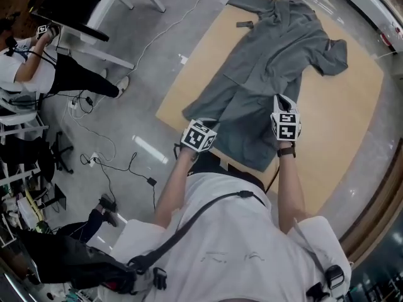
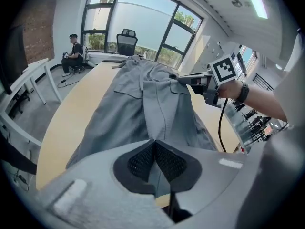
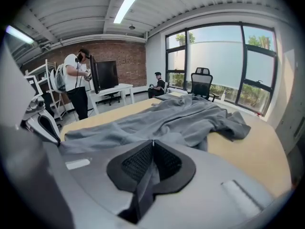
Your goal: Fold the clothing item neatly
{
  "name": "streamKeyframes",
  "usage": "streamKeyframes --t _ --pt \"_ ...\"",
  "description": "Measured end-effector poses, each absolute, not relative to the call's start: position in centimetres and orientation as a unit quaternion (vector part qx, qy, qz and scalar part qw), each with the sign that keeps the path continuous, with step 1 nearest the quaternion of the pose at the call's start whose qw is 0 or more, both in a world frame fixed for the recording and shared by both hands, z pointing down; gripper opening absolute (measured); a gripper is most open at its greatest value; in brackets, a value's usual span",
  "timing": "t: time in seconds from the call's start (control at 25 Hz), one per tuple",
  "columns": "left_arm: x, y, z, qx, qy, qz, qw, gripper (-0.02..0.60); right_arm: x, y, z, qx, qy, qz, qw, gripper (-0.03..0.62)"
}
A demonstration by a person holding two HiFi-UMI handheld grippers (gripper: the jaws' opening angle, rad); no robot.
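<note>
We clamp left gripper (image 2: pixel 154 149) tight on near hem of gray garment (image 1: pixel 271 61), cloth pinched between pads. Same for right gripper (image 3: pixel 152 149): clenched on hem further along near edge of table (image 1: pixel 352 124). We see hem raised off table at both grips. Rest of garment lies spread toward far edge, sleeve (image 1: pixel 334 55) bunched at right edge. Beyond far edge: office chair (image 2: pixel 126 41), seated person (image 2: pixel 72 56), windows (image 2: pixel 138 18).
</note>
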State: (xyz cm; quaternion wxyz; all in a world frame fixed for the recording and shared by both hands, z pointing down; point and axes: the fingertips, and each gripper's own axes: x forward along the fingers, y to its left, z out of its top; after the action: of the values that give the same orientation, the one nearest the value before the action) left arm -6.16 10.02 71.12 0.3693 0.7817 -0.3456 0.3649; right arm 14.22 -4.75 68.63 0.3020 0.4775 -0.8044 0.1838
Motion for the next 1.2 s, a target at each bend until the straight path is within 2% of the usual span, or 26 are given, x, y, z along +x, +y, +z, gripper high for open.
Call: streamKeyframes --t 0.32,0.52,0.6,0.64,0.72,0.96,1.2 --pt "-0.4 7.2 72.6 0.797 -0.287 0.372 0.379 0.007 21.8 -5.7 67.6 0.552 -0.753 0.192 0.302 0.015" --pt "1.8 7.1 75.3 0.786 -0.271 0.398 0.388 0.01 23.7 -6.7 70.2 0.561 -0.731 0.212 0.326 0.022" --pt "1.3 6.9 75.9 0.778 -0.278 0.414 0.381 0.053 23.6 -6.7 71.3 0.564 -0.724 0.225 0.328 0.053" --pt "1.0 6.9 75.9 0.778 -0.28 0.418 0.377 0.085 23.6 -6.5 71.3 0.57 -0.721 0.228 0.321 0.085" --pt "0.4 6.6 75.3 0.783 -0.283 0.413 0.37 0.103 23.9 -5.6 70.3 0.584 -0.718 0.233 0.297 0.126" --pt "-1.5 4.1 72.1 0.8 -0.298 0.395 0.338 0.104 23.2 -3.8 67.0 0.602 -0.725 0.26 0.21 0.137" --pt "-0.1 1.8 69.3 0.825 -0.294 0.364 0.317 0.103 21.5 -5.1 63.4 0.595 -0.746 0.244 0.173 0.132"
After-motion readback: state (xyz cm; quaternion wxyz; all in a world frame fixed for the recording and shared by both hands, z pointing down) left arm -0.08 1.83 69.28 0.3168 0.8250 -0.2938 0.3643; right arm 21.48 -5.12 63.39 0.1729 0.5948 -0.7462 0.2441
